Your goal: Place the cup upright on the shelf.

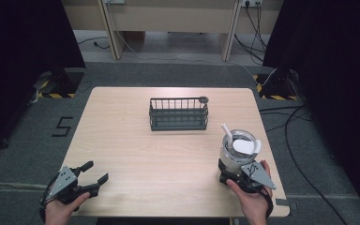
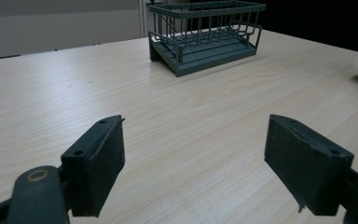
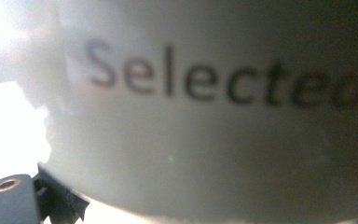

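Where the pale wood-grain table (image 1: 168,154) spreads out, there are just two things on it, one rack and one tumbler, plus two hand-held grippers. The rack (image 1: 178,114) is a dark grey wire basket, rectangular, with thin upright bars and a flat slatted floor, standing alone toward the far middle of the table. The tumbler (image 1: 238,151) is a round white cup with a clear lid and a single white straw (image 1: 226,131) slanting up from it; it stands near the right edge, toward the near corner, and its smooth side carries blurred dark lettering in the right gripper view. The right gripper (image 1: 240,176) sits against the tumbler's near side at its base, jaws on either side of it, though whether they actually press the cup cannot be told. The left gripper (image 1: 97,174) hovers at the near left corner, its blocky black jaws wide apart with nothing between them. A broad stretch of bare tabletop lies between both grippers and the rack.
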`<state>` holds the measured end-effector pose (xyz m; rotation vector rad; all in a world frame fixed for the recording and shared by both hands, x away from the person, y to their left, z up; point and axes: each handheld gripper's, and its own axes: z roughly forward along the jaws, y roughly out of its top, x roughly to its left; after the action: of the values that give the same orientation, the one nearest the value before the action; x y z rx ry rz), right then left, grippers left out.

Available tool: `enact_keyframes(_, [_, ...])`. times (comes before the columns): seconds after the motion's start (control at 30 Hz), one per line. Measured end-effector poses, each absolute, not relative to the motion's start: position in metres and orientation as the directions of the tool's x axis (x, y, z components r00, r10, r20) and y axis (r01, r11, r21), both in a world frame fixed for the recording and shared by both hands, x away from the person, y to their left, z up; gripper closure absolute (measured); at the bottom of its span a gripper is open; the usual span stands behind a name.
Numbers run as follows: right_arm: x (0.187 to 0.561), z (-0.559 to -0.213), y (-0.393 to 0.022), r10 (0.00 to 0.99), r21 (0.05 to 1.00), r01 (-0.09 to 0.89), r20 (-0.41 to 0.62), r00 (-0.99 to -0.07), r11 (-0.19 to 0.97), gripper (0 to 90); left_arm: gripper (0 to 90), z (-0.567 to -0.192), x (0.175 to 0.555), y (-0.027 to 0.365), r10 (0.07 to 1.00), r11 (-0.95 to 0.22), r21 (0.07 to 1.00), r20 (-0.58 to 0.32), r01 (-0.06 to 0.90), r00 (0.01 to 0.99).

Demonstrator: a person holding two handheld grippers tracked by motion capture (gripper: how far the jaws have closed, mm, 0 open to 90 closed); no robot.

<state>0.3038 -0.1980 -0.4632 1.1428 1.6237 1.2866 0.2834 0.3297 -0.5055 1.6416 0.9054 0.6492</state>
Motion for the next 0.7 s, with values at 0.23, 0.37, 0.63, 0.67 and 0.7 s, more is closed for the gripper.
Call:
enact_keyframes(0.23, [0.310,-0.456,-0.195,0.947,0.980,0.178,-0.027,-0.319,0.088,10.5,19.3,-0.505,0.283,0.330,0.829,-0.110,0.967,-0.039,0.230,0.558])
enact_keyframes(0.37, [0.312,-0.453,-0.193,0.946,0.981,0.174,-0.027,-0.322,0.087,10.5,19.3,-0.505,0.283,0.330,0.829,-0.109,0.967,-0.039,0.229,0.558])
enact_keyframes(0.63, [0.319,-0.446,-0.189,0.944,0.983,0.163,-0.028,-0.329,0.086,10.4,19.4,-0.505,0.283,0.330,0.828,-0.106,0.967,-0.043,0.230,0.559])
enact_keyframes(0.67, [0.319,-0.446,-0.189,0.944,0.983,0.163,-0.028,-0.329,0.086,10.4,19.4,-0.505,0.283,0.330,0.828,-0.106,0.967,-0.043,0.230,0.559])
enact_keyframes(0.7, [0.322,-0.443,-0.187,0.943,0.984,0.159,-0.027,-0.331,0.084,10.5,19.4,-0.505,0.283,0.330,0.829,-0.102,0.967,-0.046,0.232,0.557])
